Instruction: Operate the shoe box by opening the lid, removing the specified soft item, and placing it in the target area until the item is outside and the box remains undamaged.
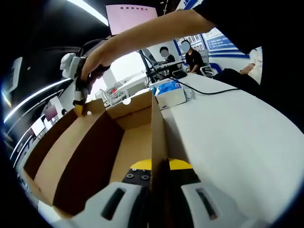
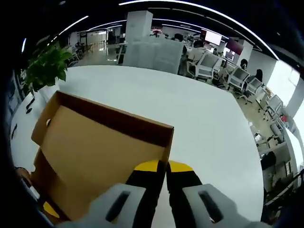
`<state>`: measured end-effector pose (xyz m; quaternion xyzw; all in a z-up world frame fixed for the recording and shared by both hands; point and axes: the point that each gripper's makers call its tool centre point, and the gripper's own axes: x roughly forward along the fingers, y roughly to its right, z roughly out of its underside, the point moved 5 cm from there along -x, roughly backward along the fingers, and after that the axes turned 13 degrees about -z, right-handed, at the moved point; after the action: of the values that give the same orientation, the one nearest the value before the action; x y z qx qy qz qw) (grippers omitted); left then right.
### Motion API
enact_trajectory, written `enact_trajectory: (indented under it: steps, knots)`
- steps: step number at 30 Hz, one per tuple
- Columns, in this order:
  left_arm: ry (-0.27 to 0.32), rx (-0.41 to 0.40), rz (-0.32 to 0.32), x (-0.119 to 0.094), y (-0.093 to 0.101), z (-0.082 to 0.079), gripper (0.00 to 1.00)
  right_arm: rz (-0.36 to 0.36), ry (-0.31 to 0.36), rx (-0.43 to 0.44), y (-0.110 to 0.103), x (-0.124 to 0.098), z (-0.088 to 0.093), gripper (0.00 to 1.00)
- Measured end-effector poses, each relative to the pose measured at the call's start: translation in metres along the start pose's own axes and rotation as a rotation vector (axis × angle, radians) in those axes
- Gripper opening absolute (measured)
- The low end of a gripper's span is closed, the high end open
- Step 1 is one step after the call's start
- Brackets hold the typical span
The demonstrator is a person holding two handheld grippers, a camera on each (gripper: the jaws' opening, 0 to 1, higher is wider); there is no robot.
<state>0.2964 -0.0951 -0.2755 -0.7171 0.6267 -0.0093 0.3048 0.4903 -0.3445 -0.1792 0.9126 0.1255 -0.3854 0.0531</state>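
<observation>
Left gripper [image 1: 159, 167] fingers clamping the near wall of the open box [image 1: 95, 147], right gripper [image 2: 164, 167] fingers pinching its far corner, box sitting on the white table [image 1: 228, 128], interior looking bare.

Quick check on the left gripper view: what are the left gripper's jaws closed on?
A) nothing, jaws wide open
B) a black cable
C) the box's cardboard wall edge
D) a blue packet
C: in the left gripper view the left gripper has its yellow-tipped jaws pinched together on the thin upright wall of the cardboard box, beside the white table.
</observation>
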Motion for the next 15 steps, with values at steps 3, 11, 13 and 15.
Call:
enact_trajectory:
  steps: [3,11,13,15]
  knots:
    - [0.0,0.001,0.001,-0.001,0.002,-0.001,0.07,-0.002,0.021,-0.004,0.001,-0.003,-0.001,0.03]
    - [0.001,0.001,0.004,-0.003,0.004,-0.002,0.07,-0.009,0.088,0.002,0.0,-0.018,-0.003,0.03]
    - [0.002,0.0,0.006,-0.003,0.004,-0.002,0.07,-0.01,0.102,-0.002,0.0,-0.022,-0.003,0.03]
    - [0.002,0.0,0.006,-0.002,0.004,-0.002,0.07,-0.015,0.125,0.005,-0.001,-0.029,-0.002,0.03]
